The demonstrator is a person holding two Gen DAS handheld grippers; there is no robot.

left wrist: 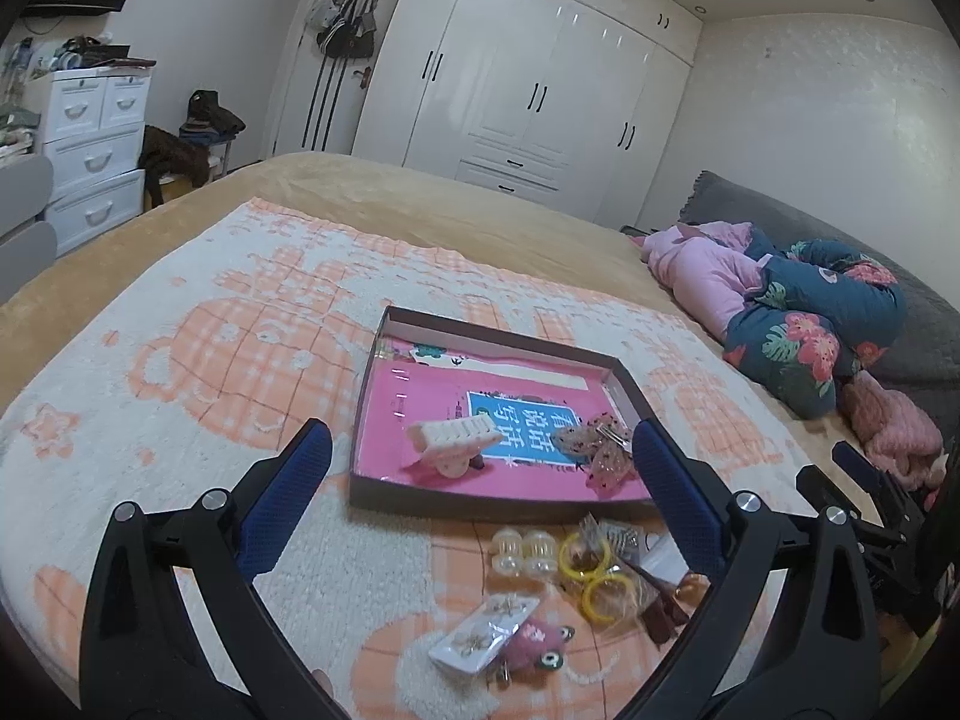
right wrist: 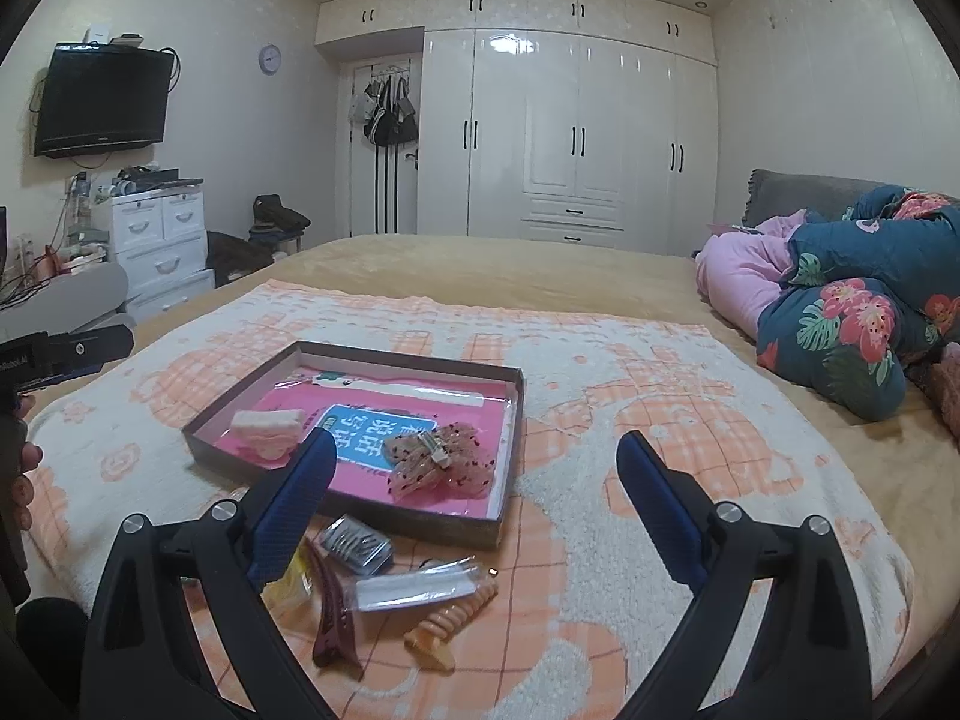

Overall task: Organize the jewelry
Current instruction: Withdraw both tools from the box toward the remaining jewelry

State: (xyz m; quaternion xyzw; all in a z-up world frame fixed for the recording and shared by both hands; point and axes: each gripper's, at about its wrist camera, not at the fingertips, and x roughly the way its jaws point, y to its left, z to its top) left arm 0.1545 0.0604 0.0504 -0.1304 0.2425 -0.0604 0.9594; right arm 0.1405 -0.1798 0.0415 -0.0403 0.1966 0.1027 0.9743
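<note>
I see my left gripper (left wrist: pixel 480 450) spread wide and empty above the shallow brown cardboard tray (left wrist: pixel 384 495). My right gripper (right wrist: pixel 477 456) is wide and empty too. A white comb-like hair clip (left wrist: pixel 453 438) and speckled translucent clips (right wrist: pixel 435 459) lie inside the tray; yellow rings (left wrist: pixel 594 576) sit just outside on the peach-and-white blanket (left wrist: pixel 180 390).

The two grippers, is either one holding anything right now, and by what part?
Nothing is held. The left gripper and right gripper are both open, fingers apart and empty.
</note>
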